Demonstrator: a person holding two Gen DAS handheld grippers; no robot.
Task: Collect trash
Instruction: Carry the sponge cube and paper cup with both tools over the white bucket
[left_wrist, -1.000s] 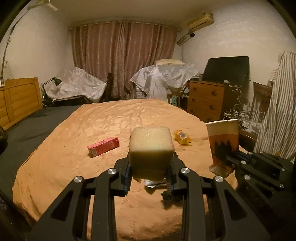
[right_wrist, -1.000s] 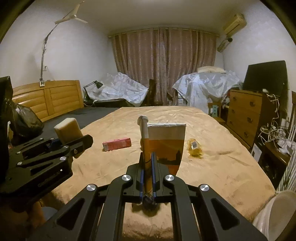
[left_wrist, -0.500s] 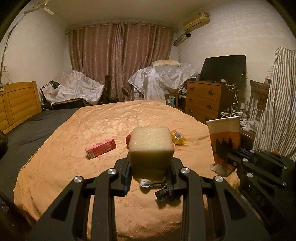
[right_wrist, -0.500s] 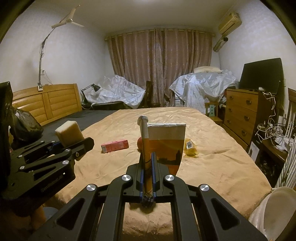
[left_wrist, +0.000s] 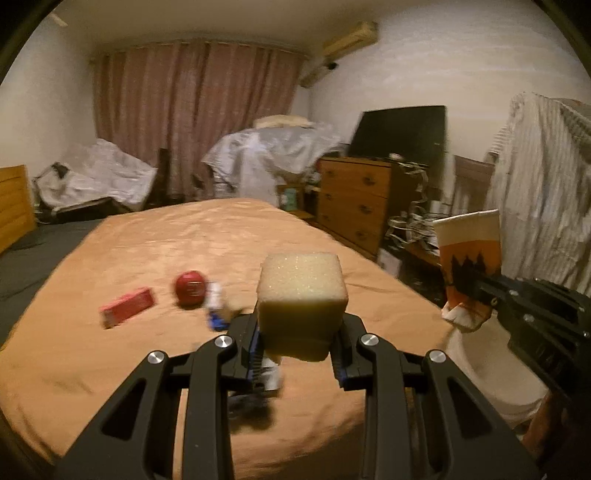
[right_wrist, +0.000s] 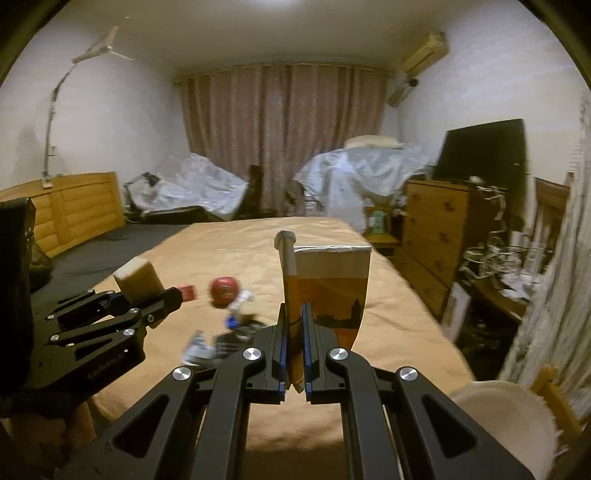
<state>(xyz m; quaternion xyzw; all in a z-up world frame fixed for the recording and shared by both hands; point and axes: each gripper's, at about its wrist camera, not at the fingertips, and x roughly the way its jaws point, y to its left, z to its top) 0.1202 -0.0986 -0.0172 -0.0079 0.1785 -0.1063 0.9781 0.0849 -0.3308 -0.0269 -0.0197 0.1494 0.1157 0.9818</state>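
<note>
Left wrist cam: red box (left_wrist: 126, 307) far left on the orange bedspread (left_wrist: 147, 240), red ball (left_wrist: 190, 294) just right of it, then a blurry blue/white wrapper (left_wrist: 216, 308). Left gripper (left_wrist: 300, 341) has its jaws clamped on a yellow sponge block (left_wrist: 301, 295), held up over the near edge of the bed. Further right, right gripper (right_wrist: 294, 354) is pinched nearly closed on an orange carton (right_wrist: 327, 291), upright, w/ white bin (right_wrist: 506, 417) near right.
</note>
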